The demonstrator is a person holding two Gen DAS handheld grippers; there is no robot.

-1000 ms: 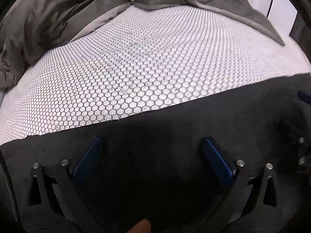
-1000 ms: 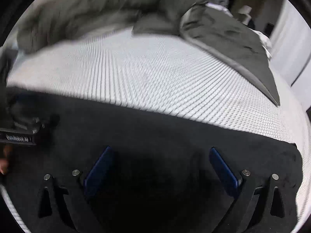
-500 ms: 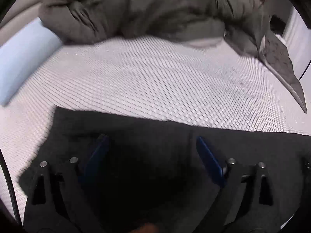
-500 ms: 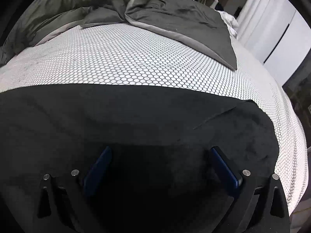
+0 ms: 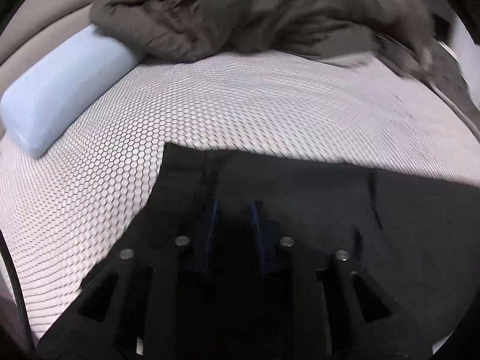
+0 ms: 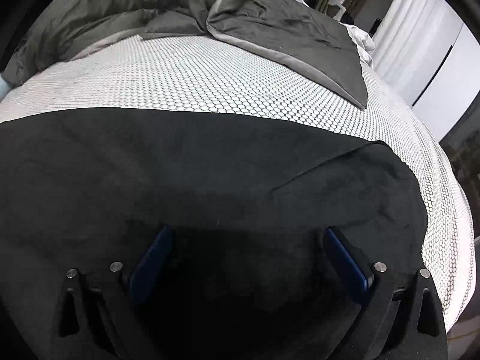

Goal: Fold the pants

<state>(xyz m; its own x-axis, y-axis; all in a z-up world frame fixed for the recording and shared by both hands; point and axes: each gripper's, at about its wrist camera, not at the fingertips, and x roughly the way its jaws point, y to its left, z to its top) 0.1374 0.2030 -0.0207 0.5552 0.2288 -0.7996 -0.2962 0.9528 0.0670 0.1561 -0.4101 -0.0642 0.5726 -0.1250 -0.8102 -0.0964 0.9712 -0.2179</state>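
Black pants (image 6: 210,165) lie spread flat on a white bed with a honeycomb-patterned sheet (image 6: 225,84). In the left wrist view the pants (image 5: 345,210) fill the lower right, with one end's corner near the middle. My left gripper (image 5: 234,210) has its blue pads close together on the black fabric at that end. My right gripper (image 6: 246,240) is open, its blue pads wide apart just above the pants, near a folded-over edge at the right end (image 6: 375,174).
A crumpled grey duvet (image 5: 255,15) is heaped across the far side of the bed, also seen in the right wrist view (image 6: 285,30). A pale blue bolster pillow (image 5: 60,87) lies at the far left. White wardrobe doors (image 6: 435,60) stand beyond the bed's right edge.
My left gripper swung left toward the pants' end and its pads closed from wide apart onto the fabric. My right gripper stayed open and shifted slightly over the pants.
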